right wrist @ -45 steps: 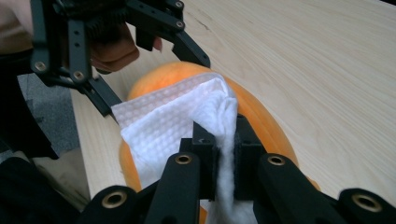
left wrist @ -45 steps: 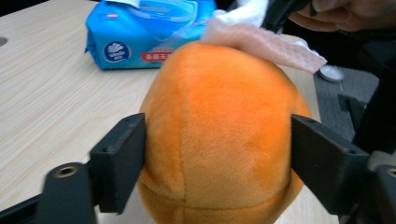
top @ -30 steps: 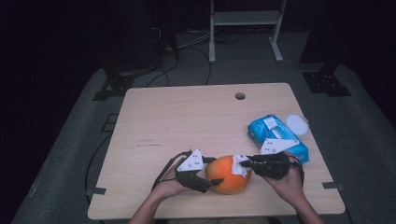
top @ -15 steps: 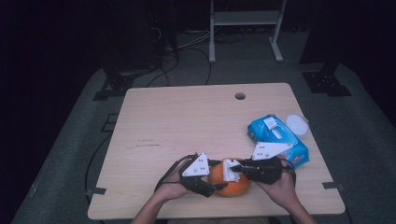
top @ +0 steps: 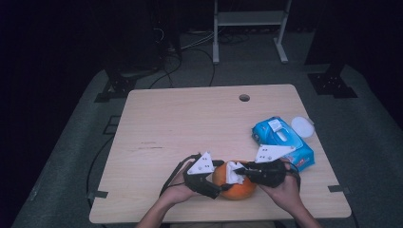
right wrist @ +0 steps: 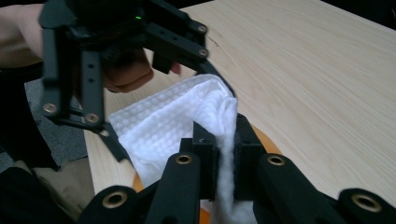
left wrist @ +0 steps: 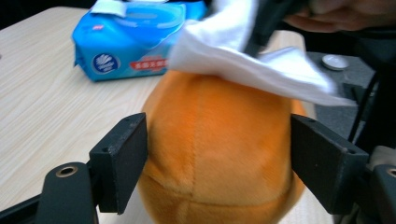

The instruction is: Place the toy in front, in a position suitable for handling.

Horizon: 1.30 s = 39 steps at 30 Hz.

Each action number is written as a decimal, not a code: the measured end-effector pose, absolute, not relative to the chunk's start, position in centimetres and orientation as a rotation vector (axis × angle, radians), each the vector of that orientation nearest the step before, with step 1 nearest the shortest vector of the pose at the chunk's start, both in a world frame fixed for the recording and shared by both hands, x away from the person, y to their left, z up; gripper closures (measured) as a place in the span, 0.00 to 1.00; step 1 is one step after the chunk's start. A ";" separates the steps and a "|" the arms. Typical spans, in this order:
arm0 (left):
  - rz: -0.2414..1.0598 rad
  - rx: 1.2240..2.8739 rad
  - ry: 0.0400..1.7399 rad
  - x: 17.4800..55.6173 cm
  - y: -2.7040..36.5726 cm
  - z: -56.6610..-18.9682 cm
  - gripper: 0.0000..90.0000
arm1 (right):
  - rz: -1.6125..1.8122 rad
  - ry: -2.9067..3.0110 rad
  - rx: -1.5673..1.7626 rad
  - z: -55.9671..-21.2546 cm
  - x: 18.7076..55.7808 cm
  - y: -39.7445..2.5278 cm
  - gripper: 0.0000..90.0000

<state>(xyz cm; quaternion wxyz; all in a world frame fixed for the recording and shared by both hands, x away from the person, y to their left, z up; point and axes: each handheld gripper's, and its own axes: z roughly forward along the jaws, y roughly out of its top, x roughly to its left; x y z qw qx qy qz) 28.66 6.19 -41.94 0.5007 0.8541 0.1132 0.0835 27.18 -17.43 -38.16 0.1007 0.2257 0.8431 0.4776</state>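
Note:
An orange plush ball (top: 236, 186) rests near the table's front edge. My left gripper (top: 216, 183) is shut on the plush ball (left wrist: 215, 149), one black jaw pressed to each side. My right gripper (top: 236, 170) comes in from the right, shut on a white wet wipe (top: 233, 171). The wipe (left wrist: 252, 56) lies draped over the top of the ball. In the right gripper view the white wipe (right wrist: 187, 126) is pinched between my right gripper (right wrist: 220, 154) and spreads over the orange surface, with the left gripper (right wrist: 93, 70) beyond it.
A blue pack of wet wipes (top: 282, 140) lies to the right of the ball, also seen as the blue pack (left wrist: 133, 39). A white round lid (top: 302, 126) sits by the table's right edge. A cable hole (top: 244, 98) is at the back of the table (top: 190, 123).
Both grippers and the ball have shifted slightly toward the front edge. The right gripper has moved left, so the wipe now lies on top of the ball.

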 end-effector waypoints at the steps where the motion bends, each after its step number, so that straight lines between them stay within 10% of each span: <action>1: 0.203 2.084 0.277 28.6 6.1 -42.1 0.22 | 1.388 2.498 0.631 -38.4 26.7 -16.6 0.91; 18: 0.183 2.072 0.314 28.8 6.3 -42.0 0.15 | 1.417 2.467 0.735 -38.7 27.4 -17.4 0.91; 30: 0.237 2.080 0.243 28.8 6.8 -42.6 0.31 | 1.368 2.455 0.686 -38.1 27.1 -16.8 0.91; 39: 0.230 2.045 0.218 28.7 6.7 -42.3 0.15 | 1.387 2.433 0.759 -38.6 27.5 -18.1 0.91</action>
